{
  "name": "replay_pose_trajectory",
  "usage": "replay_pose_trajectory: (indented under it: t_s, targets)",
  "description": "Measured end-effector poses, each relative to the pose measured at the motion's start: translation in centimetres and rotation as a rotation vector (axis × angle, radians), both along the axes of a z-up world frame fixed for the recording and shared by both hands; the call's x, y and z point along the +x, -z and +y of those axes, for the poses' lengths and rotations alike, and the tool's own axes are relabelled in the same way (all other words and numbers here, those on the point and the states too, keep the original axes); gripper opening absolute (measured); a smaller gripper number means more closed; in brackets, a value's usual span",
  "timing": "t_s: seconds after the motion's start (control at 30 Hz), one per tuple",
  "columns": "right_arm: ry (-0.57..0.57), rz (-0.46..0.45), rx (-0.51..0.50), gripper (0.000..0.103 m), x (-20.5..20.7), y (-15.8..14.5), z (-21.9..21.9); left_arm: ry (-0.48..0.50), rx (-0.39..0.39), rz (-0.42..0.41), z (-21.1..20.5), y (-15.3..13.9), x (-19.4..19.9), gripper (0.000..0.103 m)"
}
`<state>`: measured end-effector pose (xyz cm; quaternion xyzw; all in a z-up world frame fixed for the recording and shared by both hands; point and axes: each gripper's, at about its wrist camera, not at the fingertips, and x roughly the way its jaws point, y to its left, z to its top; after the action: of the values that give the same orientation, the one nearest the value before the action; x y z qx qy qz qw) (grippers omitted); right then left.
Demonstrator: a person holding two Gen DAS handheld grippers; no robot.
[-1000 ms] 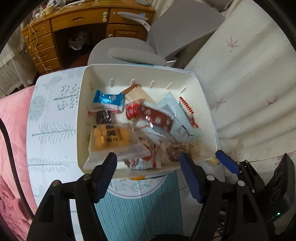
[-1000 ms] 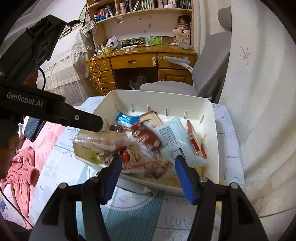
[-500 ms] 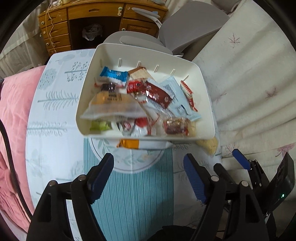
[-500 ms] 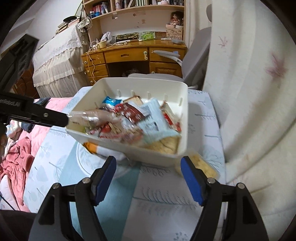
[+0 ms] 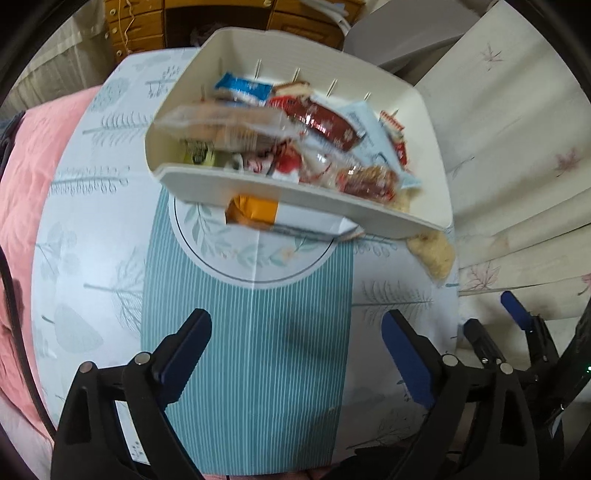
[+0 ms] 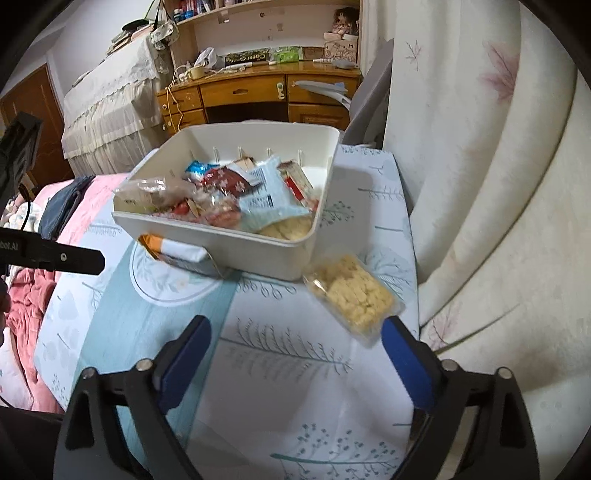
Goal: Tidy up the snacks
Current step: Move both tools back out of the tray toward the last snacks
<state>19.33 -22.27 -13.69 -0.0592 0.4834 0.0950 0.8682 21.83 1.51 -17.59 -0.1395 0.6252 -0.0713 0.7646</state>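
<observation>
Currently, the left gripper (image 5: pixel 295 345) and right gripper (image 6: pixel 295 352) point steeply down over the bench (image 6: pixel 288 354), fingers opening wide, gripping nothing.

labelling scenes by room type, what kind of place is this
Most likely a bedroom at home: a wooden desk with drawers under a cluttered bookshelf, a pink quilted bedspread beside the cloth-covered table, and a grey office chair.

A cream bin (image 6: pixel 236 242) sits on a pale tablecloth (image 6: pixel 295 350) with teal stripes and leaf prints.
</observation>
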Motion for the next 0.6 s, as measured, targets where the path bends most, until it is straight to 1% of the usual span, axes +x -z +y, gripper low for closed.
replay_pose_trajectory:
  t_s: [0.3,0.4,0.53,0.6]
  targets:
    - [-0.054,0.022,-0.037,0.097,0.6,1.6,-2.0,-0.037,0.013,-0.001,-1.5,2.1,0.7,0.093]
    - [-0.073,0.02,-0.044,0.097,1.1,2.3,-2.5,-0.045,0.011,-0.019,-1.8,2.7,1.3,0.093]
    - [-0.101,0.022,-0.059,0.097,1.9,3.4,-2.9,-0.061,0.048,-0.046,-2.0,3.4,2.2,0.093]
    - [-0.114,0.022,-0.061,0.097,2.4,4.0,-3.1,-0.064,0.067,-0.076,-2.1,3.7,2.8,0.093]
